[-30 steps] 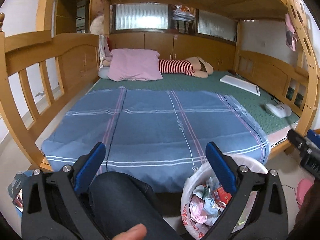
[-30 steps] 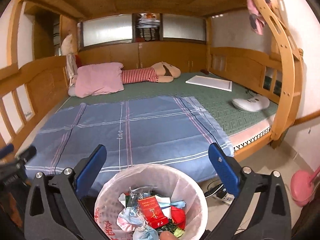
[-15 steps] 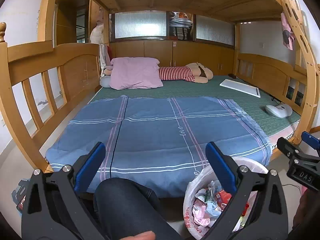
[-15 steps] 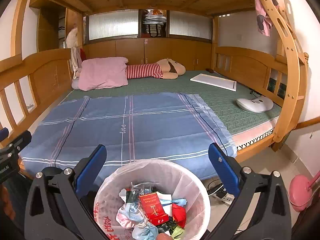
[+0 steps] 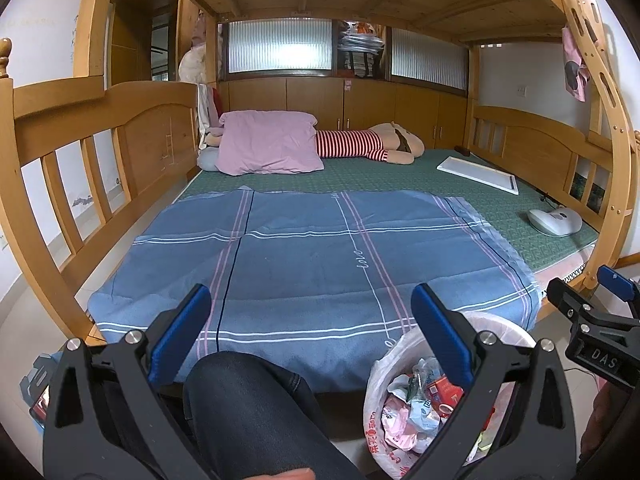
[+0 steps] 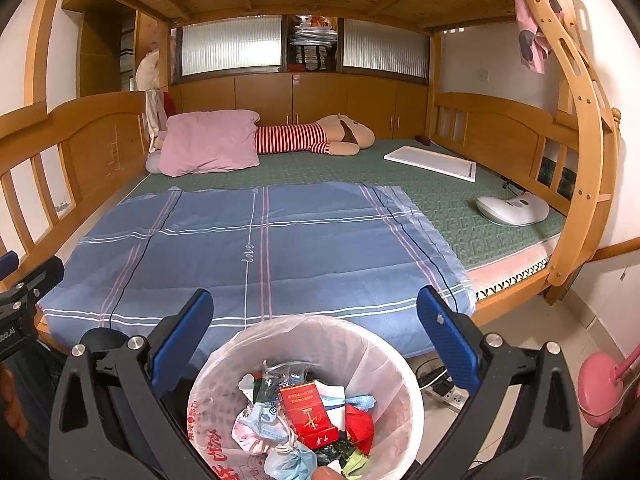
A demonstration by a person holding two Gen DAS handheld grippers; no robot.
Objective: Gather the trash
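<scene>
Both grippers, left [image 5: 310, 330] and right [image 6: 316, 334], gaped wide, holding nothing; best sweep the blue blanket [image 6: 256, 248] for scraps; wastebasket [image 6: 384, 356] sat at the bed's front edge.

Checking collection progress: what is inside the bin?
The bin holds a red cigarette pack, crumpled wrappers and red scraps. Anything beneath that pile is hidden.

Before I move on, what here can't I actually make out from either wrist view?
- Trash bin: its base is cut off by the bottom edge in the right wrist view; in the left wrist view the left gripper finger hides part of it.
- Floor under the bed: dark, hidden by the blue blanket.
- Red carton: print too small to read.
</scene>
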